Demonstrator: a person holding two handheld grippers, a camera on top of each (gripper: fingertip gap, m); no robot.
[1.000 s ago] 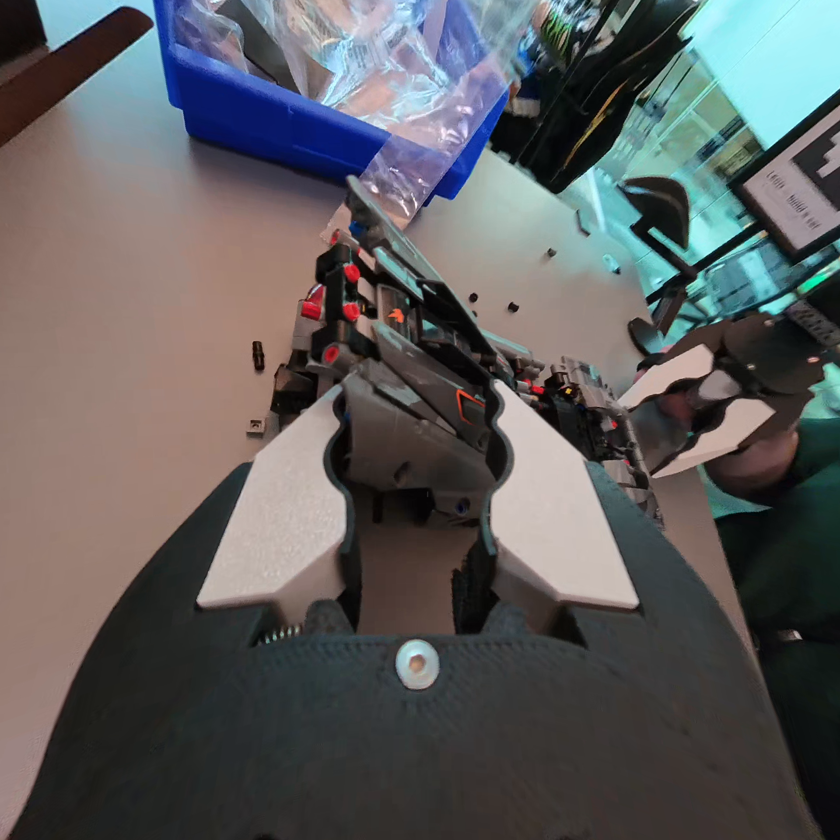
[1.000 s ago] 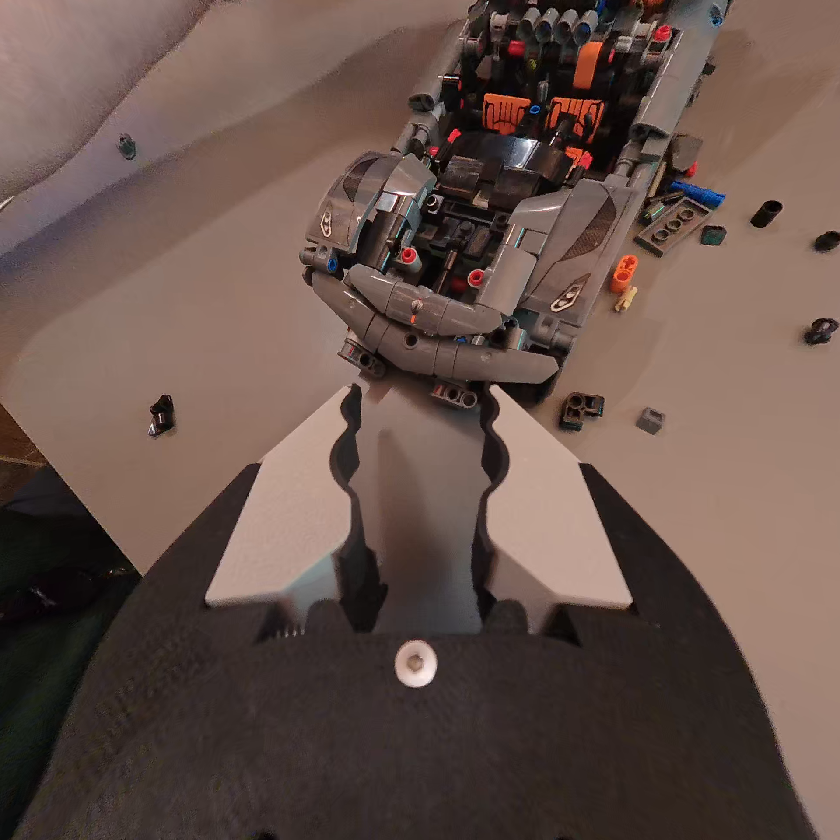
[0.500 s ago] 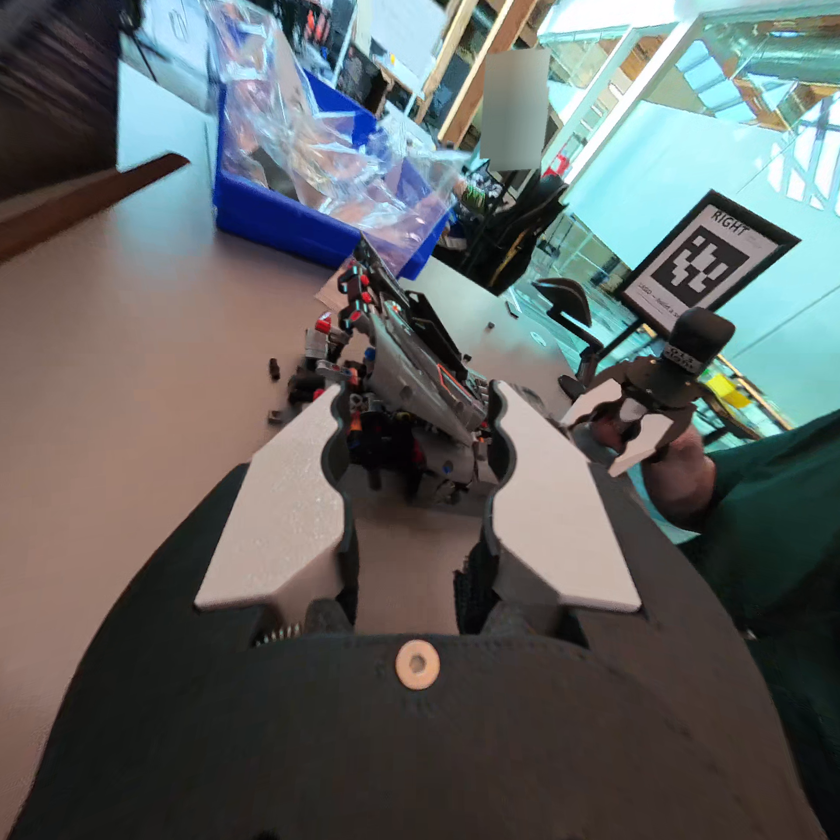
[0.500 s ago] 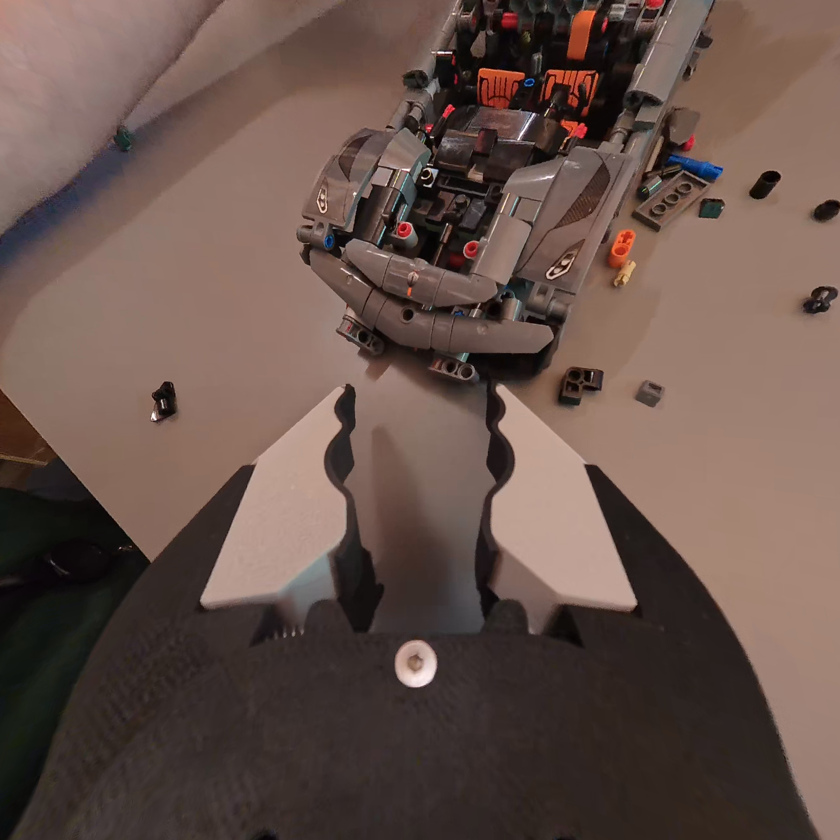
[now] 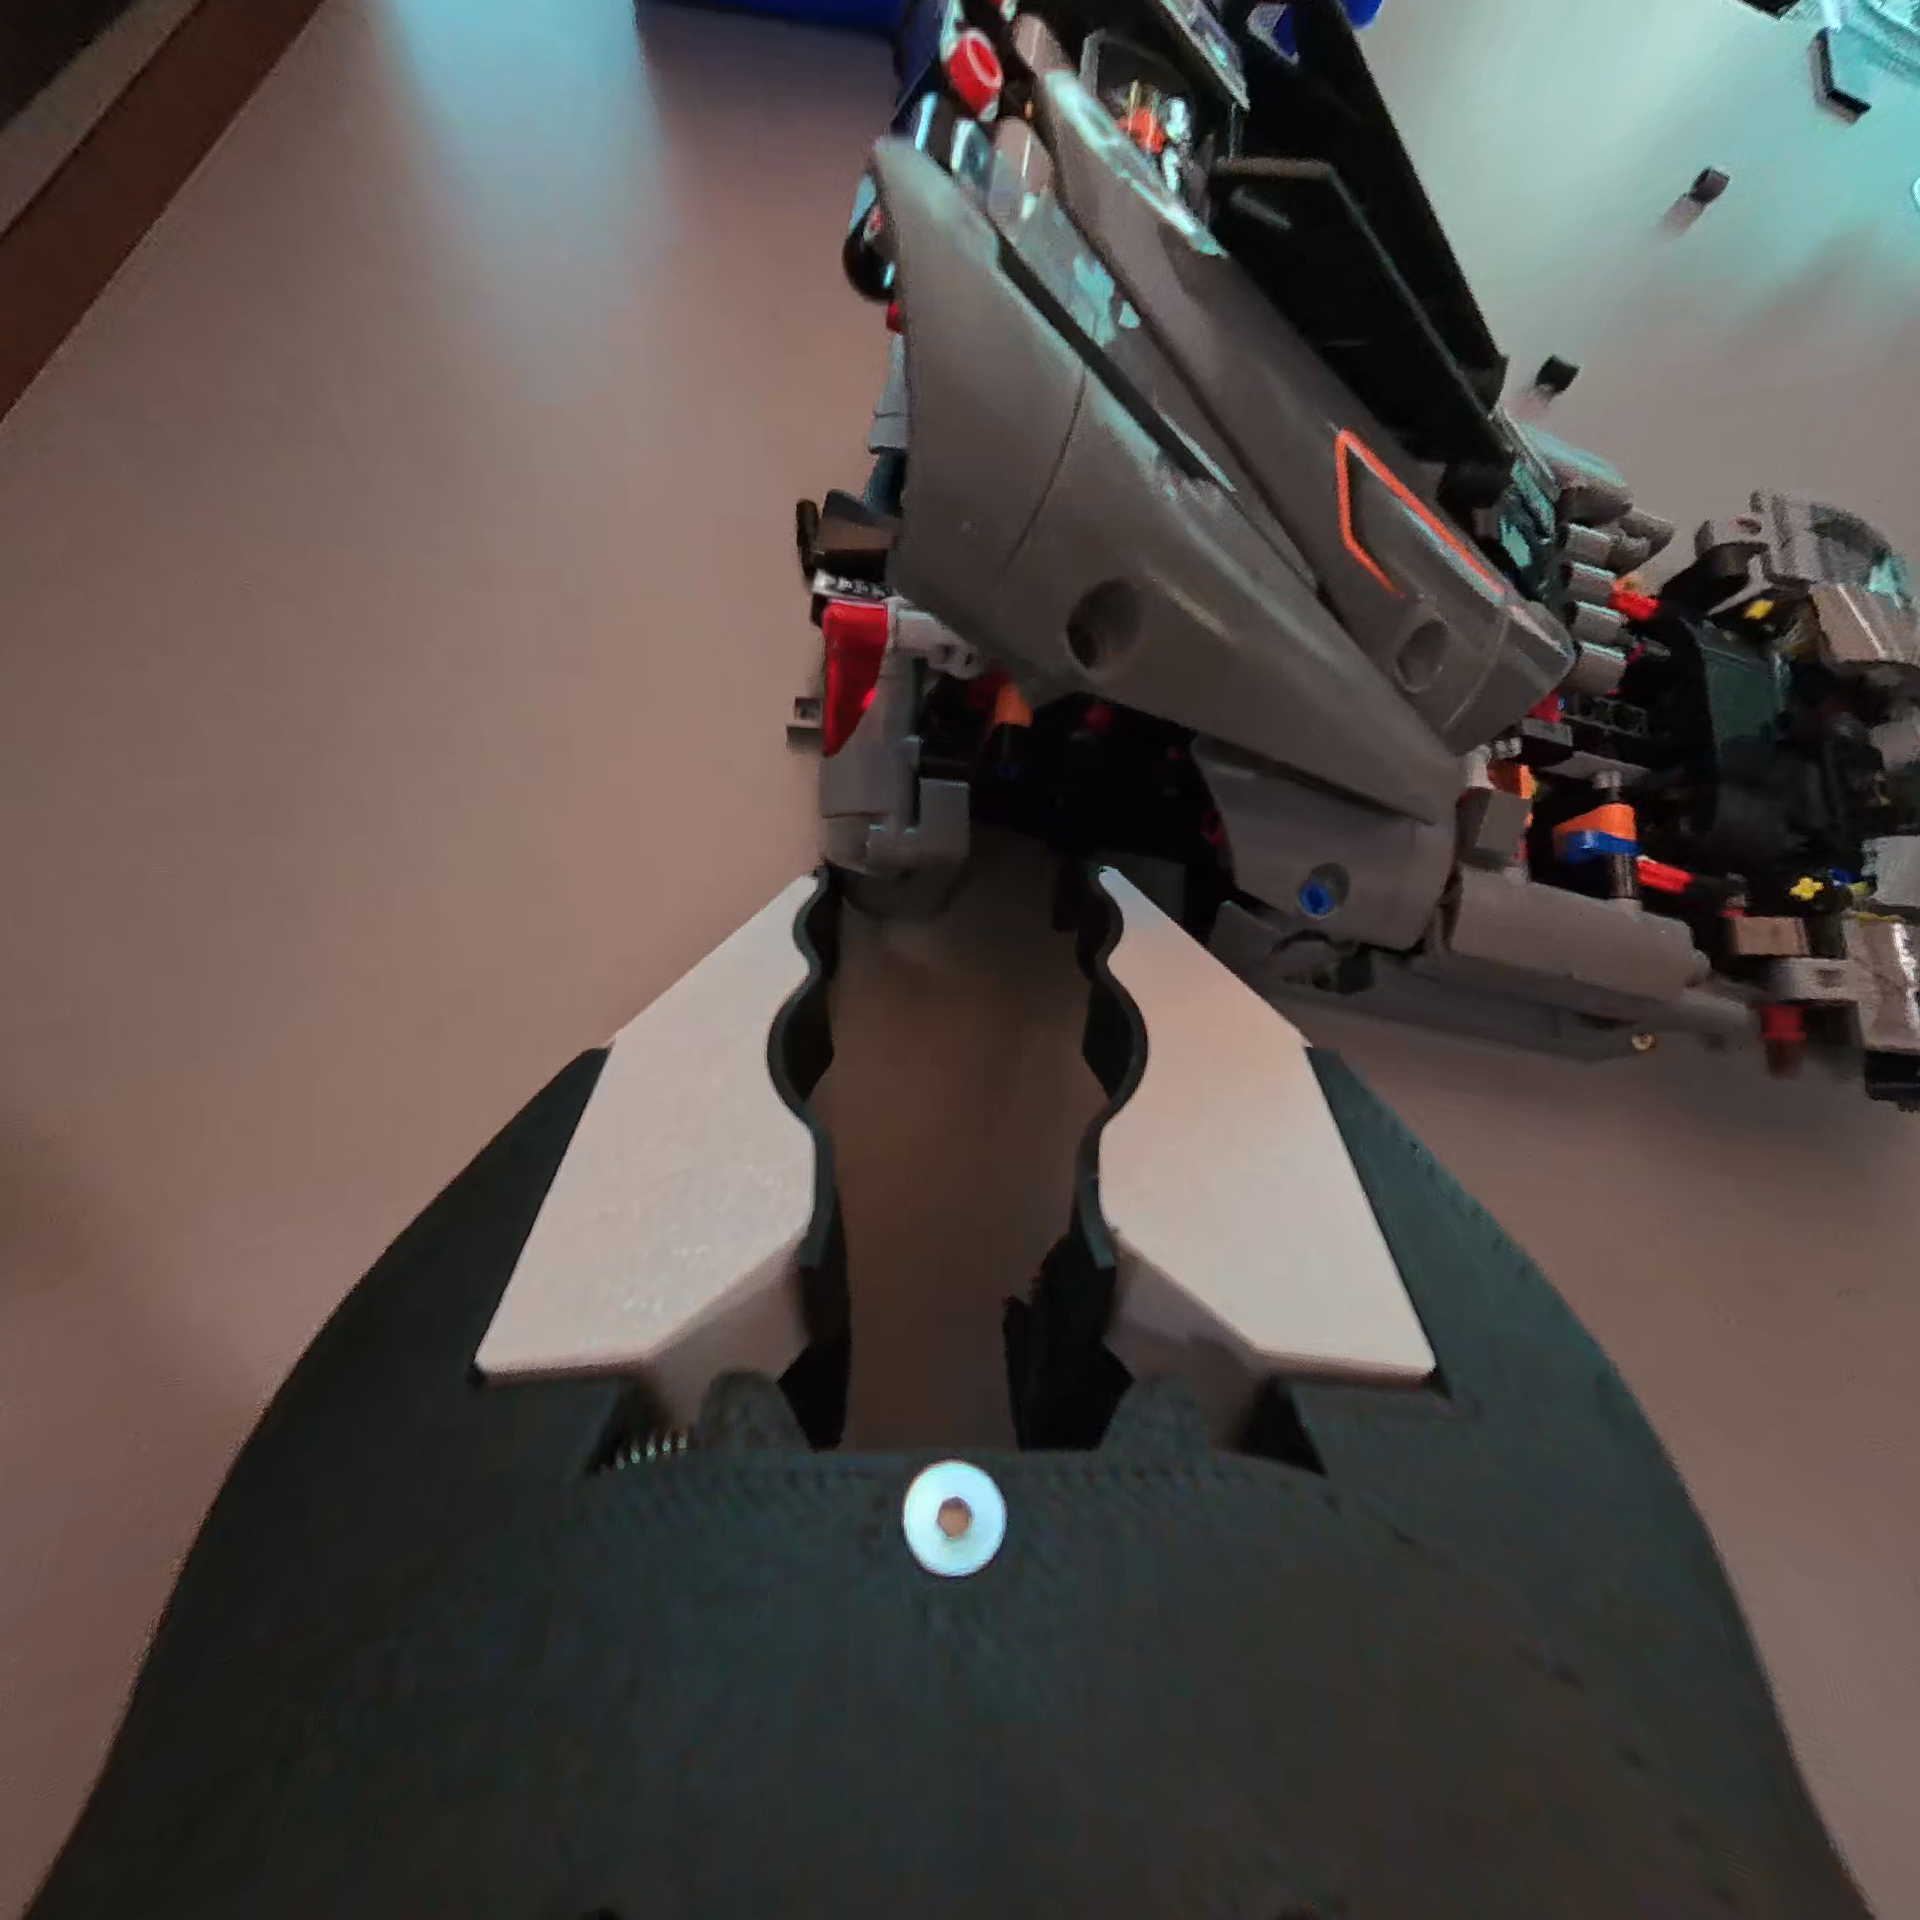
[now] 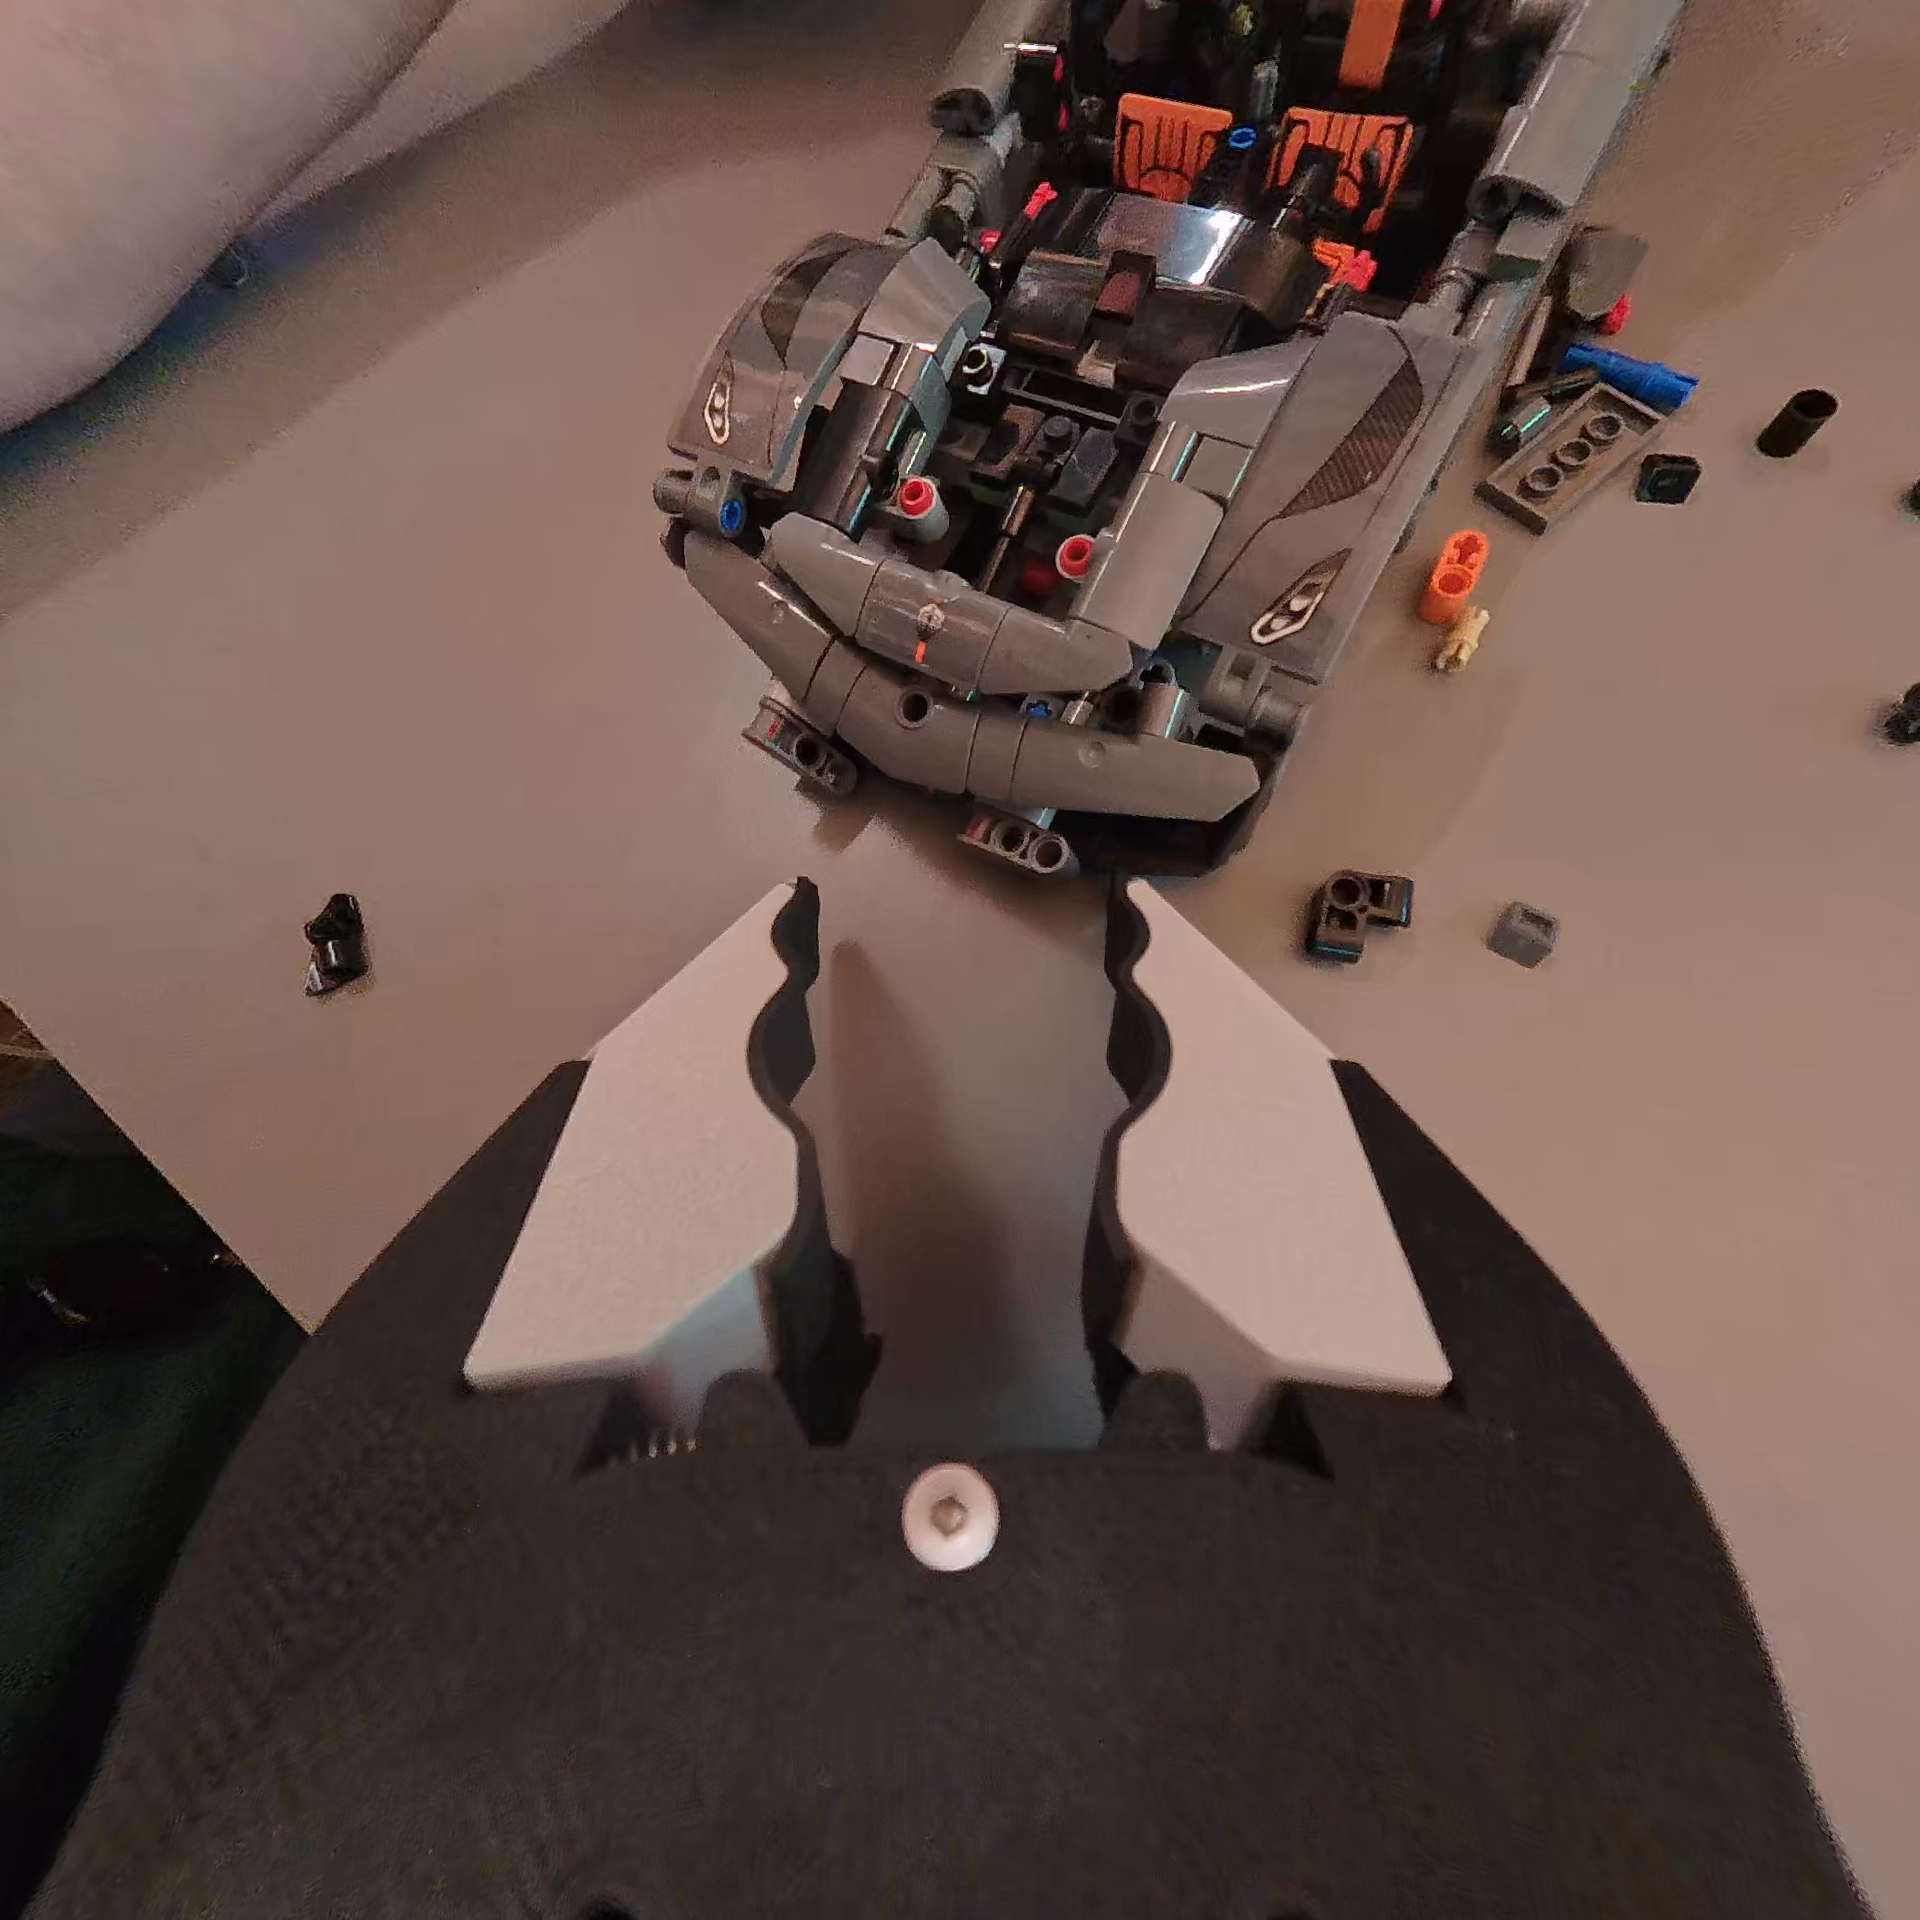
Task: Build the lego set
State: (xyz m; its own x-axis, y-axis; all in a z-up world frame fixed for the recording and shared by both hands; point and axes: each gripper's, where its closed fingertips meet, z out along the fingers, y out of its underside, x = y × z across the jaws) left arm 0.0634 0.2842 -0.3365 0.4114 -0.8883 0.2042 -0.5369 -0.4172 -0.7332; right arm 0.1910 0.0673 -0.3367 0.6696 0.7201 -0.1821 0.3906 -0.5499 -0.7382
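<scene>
A grey and black lego car (image 6: 1039, 499) with orange seats lies on the table. In the right wrist view its nose points at my right gripper (image 6: 961, 899), which is open and empty just short of the front bumper. In the left wrist view the car (image 5: 1247, 582) is seen from its side, with a grey door panel raised at a slant. My left gripper (image 5: 956, 888) is open and empty, its tips close to the car's lower side by a red and grey piece (image 5: 868, 717).
Loose lego pieces lie on the table to the right of the car: an orange connector (image 6: 1455, 577), a grey plate (image 6: 1574, 457), a black connector (image 6: 1356, 914), a small grey brick (image 6: 1522, 932). A black piece (image 6: 335, 943) lies near the table's left edge (image 6: 156, 1174). Some 25 cm of space lies between my two pairs of fingers. It is some 4 cm from my right tips to the black connector (image 6: 1356, 914).
My left gripper has tilted down and moved in close to the car's side; the room behind has left its view. My right gripper has stayed nearly still in front of the car's nose.
</scene>
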